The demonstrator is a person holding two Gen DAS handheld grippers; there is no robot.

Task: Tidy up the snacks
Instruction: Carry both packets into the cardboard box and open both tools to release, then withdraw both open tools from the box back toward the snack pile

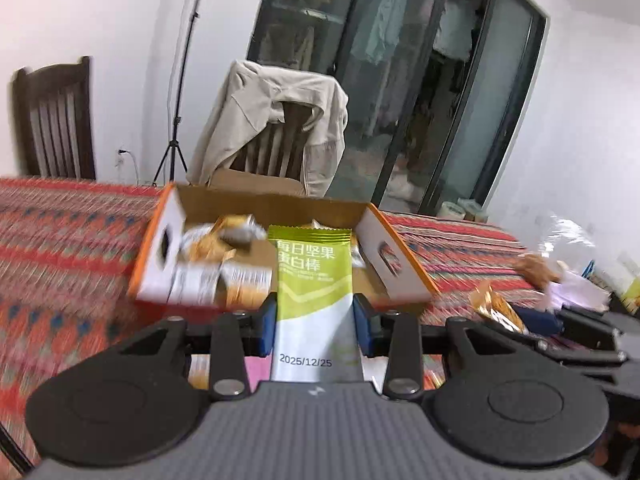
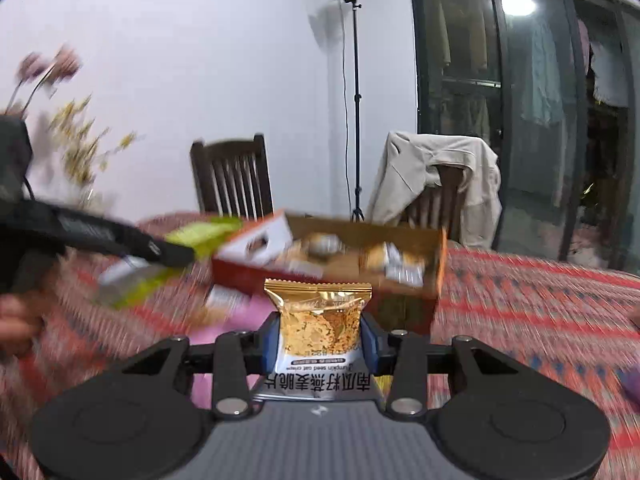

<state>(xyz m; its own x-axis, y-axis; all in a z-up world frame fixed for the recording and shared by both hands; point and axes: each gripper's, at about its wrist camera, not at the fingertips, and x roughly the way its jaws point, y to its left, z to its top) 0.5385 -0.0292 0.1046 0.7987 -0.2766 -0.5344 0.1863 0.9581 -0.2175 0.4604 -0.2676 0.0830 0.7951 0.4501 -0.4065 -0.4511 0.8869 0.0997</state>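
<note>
While both hands carry snacks, box (image 1: 280,204) sits straight ahead on table. Left gripper (image 1: 314,322) squeezes green bar (image 1: 314,280), long end pointing at box. Right gripper (image 2: 320,340) squeezes gold packet (image 2: 318,316), a bit farther back.

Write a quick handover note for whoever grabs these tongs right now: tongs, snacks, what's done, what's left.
Left tongs: shut on a green and white nut bar, held up in front of the box.
Right tongs: shut on a gold oat crisp packet, also short of the box.
Cardboard box: open on the patterned tablecloth, several snack packets already inside.
Left to do: drop both held snacks into the box. At least one more gold packet lies on the cloth to the right of the box; other loose items there are too blurred to name.
</note>
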